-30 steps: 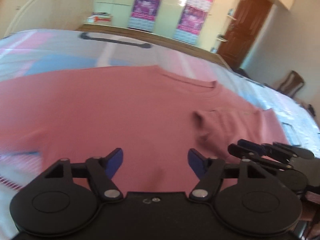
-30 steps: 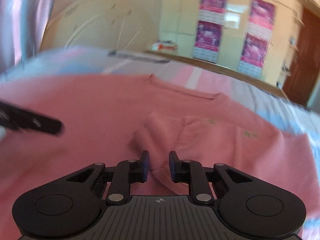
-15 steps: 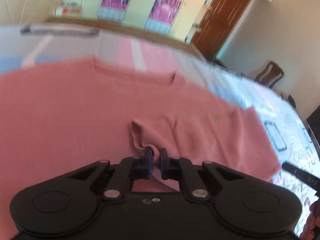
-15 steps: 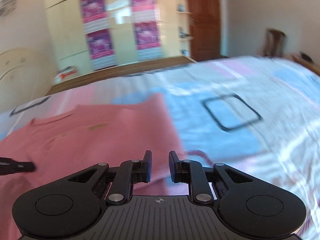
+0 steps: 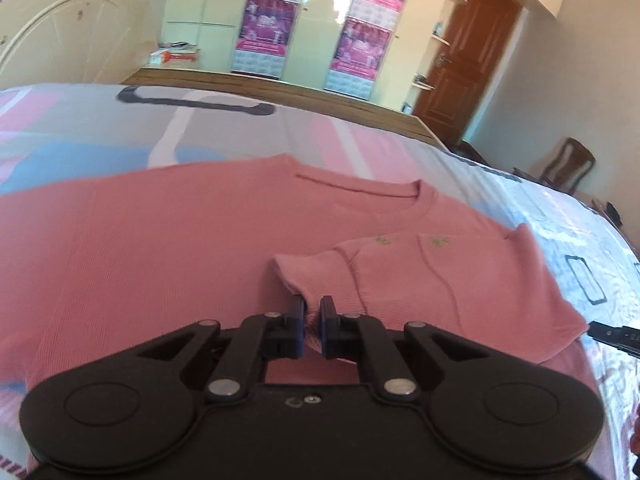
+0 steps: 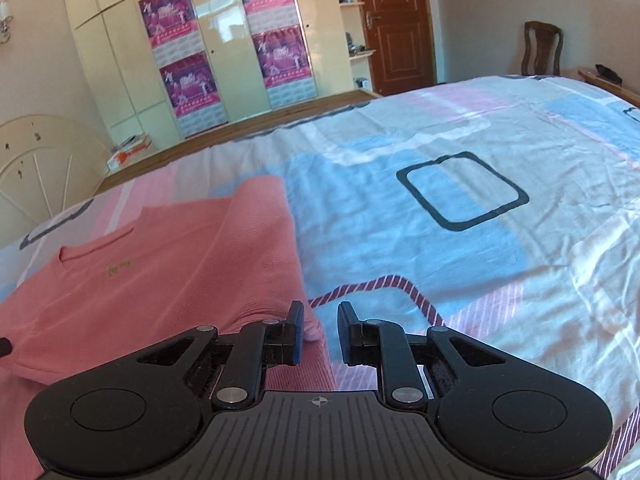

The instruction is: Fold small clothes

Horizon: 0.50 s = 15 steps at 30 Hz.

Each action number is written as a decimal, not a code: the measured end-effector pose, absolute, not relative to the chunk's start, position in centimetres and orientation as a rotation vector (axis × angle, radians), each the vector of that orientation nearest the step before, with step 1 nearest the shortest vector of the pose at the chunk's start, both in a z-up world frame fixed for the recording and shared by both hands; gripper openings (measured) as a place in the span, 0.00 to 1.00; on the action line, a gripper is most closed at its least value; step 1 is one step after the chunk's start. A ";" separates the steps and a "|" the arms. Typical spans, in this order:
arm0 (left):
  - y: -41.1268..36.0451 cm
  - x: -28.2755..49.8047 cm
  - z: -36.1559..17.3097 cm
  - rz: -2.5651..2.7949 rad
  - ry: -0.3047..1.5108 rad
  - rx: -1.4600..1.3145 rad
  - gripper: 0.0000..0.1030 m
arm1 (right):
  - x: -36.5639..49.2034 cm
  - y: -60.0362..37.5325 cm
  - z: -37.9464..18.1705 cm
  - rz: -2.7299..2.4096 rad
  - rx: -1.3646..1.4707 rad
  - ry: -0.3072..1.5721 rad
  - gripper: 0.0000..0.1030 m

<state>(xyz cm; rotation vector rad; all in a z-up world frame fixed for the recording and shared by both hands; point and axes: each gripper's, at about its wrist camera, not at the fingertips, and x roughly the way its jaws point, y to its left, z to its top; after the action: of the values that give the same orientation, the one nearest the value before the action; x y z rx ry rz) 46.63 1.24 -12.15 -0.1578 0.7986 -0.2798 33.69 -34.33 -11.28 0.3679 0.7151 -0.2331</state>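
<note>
Pink ribbed knit top lies flat on the patchwork-print bedsheet, one sleeve folded across its chest. Soft, light, limp fabric; best pinched at cuffs, hems or fold edges. Left gripper fingers closed on the sleeve cuff. Right gripper fingers slightly parted at the top's side edge, apparently holding nothing, though cloth hides the contact

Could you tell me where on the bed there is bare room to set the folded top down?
Bare bedsheet lies right of the pink top, around the dark square print. A strip also lies beyond the neckline toward the footboard. It is crowded at the folded sleeve, which the left gripper pinches, and at the hem by the right gripper.
</note>
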 end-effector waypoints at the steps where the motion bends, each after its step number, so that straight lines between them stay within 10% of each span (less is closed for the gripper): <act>1: 1.4 46.6 -12.3 -0.272 0.803 -0.159 0.06 | 33.6 -34.4 -11.2 -0.227 0.370 0.717 0.19; 7: 1.6 45.4 -12.6 -0.257 0.775 -0.105 0.14 | 34.0 -34.7 -11.4 -0.190 0.360 0.719 0.19; 10: 1.9 45.8 -12.6 -0.224 0.751 -0.109 0.64 | 34.6 -34.8 -11.4 -0.172 0.346 0.717 0.19; 15: 2.4 49.6 -13.8 -0.256 0.815 -0.166 0.44 | 37.0 -35.5 -10.7 -0.124 0.318 0.681 0.19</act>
<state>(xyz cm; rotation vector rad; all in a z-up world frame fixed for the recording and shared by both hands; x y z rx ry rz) 49.55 2.41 -13.75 -0.1663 0.8147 -0.2558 37.04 -35.45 -10.66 0.3175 0.6809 -0.1240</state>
